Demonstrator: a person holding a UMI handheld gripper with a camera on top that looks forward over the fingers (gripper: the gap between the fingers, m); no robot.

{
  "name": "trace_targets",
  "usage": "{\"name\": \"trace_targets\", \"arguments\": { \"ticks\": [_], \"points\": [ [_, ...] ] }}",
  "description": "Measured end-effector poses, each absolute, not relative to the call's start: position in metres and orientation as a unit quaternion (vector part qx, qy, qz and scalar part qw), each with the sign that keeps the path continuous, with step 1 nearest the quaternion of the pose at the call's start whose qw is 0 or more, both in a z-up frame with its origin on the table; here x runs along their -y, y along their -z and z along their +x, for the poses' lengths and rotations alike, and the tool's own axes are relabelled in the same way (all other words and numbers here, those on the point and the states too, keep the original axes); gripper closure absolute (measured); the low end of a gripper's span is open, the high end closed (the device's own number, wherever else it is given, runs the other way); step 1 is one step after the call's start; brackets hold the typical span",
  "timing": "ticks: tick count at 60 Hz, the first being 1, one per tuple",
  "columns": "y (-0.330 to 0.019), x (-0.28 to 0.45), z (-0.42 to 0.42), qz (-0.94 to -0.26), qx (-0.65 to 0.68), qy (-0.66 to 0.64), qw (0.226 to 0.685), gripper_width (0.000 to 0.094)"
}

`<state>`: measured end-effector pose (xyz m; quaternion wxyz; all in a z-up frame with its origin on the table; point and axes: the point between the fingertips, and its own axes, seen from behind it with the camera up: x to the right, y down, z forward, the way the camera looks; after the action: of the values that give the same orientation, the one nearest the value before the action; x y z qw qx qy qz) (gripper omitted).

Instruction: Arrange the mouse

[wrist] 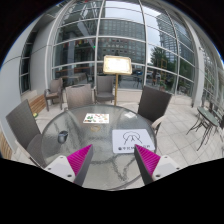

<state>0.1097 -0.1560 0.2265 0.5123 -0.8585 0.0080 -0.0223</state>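
The gripper (113,160) hangs spread and empty over the glass table (60,130), and I can't spot a mouse near the white sheet (132,139), so scanning before descending seems wisest.

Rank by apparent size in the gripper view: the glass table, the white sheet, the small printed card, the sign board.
1. glass table, clearly largest, also nearest.
2. white sheet.
3. sign board and small printed card: they look alike; the board stands farther away, so no ranking.
The claw is open above the table.
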Motion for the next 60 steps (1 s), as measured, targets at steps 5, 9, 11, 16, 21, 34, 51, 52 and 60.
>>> {"name": "trace_targets", "arguments": {
  "ticks": [5, 9, 11, 16, 21, 34, 51, 52, 60],
  "points": [
    [-0.206, 0.157, 0.099, -0.871, -0.001, 0.025, 0.491, 0.0105],
    [-0.183, 0.169, 0.092, -0.883, 0.012, 0.023, 0.468, 0.0106],
    [-0.160, 0.166, 0.078, -0.888, 0.016, 0.023, 0.458, 0.0108],
    [-0.134, 0.174, 0.055, -0.905, 0.031, 0.012, 0.425, 0.0108],
    [-0.099, 0.171, 0.016, -0.915, 0.037, -0.010, 0.403, 0.0105],
    [-0.018, 0.113, -0.112, -0.929, 0.057, -0.062, 0.360, 0.0104],
    [0.006, -0.027, -0.211, -0.930, 0.065, -0.074, 0.355, 0.0102],
    [0.007, -0.035, -0.215, -0.929, 0.066, -0.073, 0.356, 0.0101],
    [0.007, -0.086, -0.232, -0.928, 0.069, -0.070, 0.359, 0.0106]
  ]
}}
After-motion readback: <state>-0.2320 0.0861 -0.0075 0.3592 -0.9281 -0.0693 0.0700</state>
